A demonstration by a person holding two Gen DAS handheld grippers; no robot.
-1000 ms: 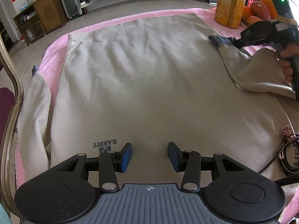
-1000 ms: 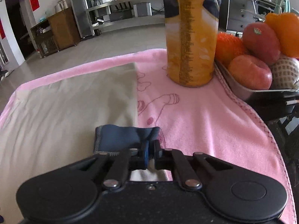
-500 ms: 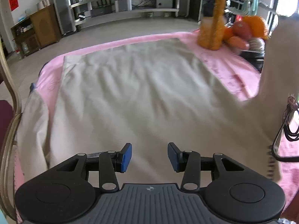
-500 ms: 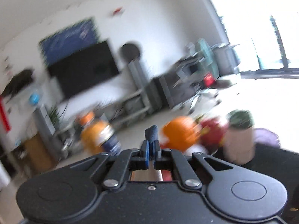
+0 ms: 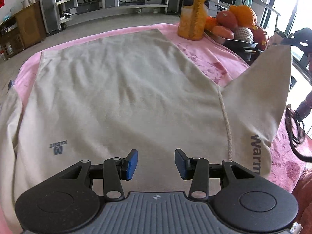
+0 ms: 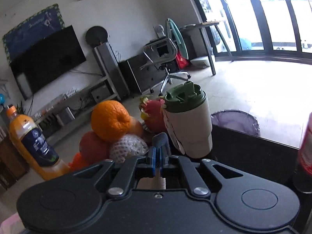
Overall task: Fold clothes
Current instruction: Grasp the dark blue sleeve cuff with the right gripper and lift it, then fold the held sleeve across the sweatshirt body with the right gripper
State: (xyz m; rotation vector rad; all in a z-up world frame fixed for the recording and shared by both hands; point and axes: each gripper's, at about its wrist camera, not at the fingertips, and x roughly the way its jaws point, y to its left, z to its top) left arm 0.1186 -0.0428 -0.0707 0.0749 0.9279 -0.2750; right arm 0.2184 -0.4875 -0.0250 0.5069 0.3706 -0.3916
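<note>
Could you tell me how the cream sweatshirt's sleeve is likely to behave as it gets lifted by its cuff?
Probably floppy: the sleeve drapes in a soft sheet from the right gripper. Likely light, since it hangs from one pinch.

bright windows (image 6: 273, 19), wall television (image 6: 46, 58), office chair (image 6: 165, 58).

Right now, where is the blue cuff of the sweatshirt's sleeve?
The blue ribbed cuff is pinched in the right tongs, lifted off the table; in the right wrist view it sits just before the fruit tray's netted white fruit and green-lidded cup.
</note>
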